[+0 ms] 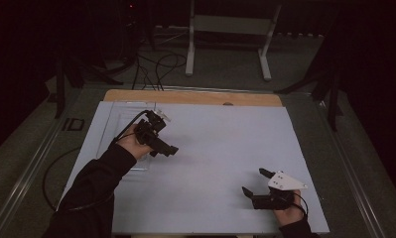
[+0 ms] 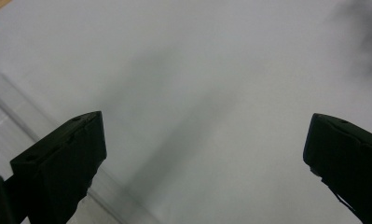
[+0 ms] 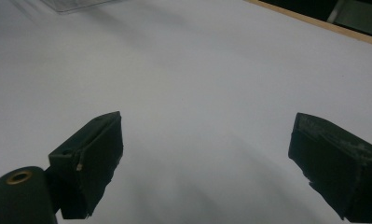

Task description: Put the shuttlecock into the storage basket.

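Observation:
My left gripper (image 1: 164, 150) hangs over the left part of the white sheet (image 1: 225, 144), at the right edge of a clear flat tray (image 1: 117, 115). In the left gripper view its jaws (image 2: 204, 121) stand wide apart with nothing between them, and the tray's clear edge (image 2: 16, 116) runs past on the left. My right gripper (image 1: 254, 181) rests low near the sheet's front right, a grey plate on top. It is open too, and in the right gripper view (image 3: 207, 119) only bare white sheet lies between its jaws.
A strip of wooden tabletop (image 1: 195, 97) shows beyond the sheet's far edge. Behind the table, cables (image 1: 156, 67) lie on the floor beside a white stand (image 1: 228, 29). A corner of the clear tray (image 3: 76, 3) shows far off in the right gripper view.

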`<act>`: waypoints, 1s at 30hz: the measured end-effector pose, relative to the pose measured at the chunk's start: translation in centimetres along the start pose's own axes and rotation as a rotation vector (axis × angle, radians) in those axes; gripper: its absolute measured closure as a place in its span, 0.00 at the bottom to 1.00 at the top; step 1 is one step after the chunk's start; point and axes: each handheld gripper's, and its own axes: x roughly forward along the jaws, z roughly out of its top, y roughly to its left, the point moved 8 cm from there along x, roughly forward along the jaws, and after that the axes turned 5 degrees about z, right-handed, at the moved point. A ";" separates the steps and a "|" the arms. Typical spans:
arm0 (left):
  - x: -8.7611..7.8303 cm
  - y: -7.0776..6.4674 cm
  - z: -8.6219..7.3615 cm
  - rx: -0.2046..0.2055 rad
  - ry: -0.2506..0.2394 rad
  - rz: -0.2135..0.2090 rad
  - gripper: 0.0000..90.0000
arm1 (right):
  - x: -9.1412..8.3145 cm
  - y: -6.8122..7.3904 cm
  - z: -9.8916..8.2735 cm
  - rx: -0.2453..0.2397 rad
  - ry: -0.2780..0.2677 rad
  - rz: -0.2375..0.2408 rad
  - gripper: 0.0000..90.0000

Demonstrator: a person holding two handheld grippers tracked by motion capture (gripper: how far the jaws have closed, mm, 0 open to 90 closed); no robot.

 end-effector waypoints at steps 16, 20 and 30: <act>0.2 -2.0 1.1 0.077 -0.104 -0.078 0.00 | 0.0 0.0 0.0 -0.002 -0.004 0.002 0.11; 0.3 -2.8 1.3 0.103 -0.125 -0.103 0.00 | -0.1 0.0 0.1 -0.002 -0.008 0.001 0.11; 0.3 -4.6 1.6 0.196 -0.198 -0.143 0.00 | 0.1 0.0 0.1 -0.004 -0.007 0.004 0.11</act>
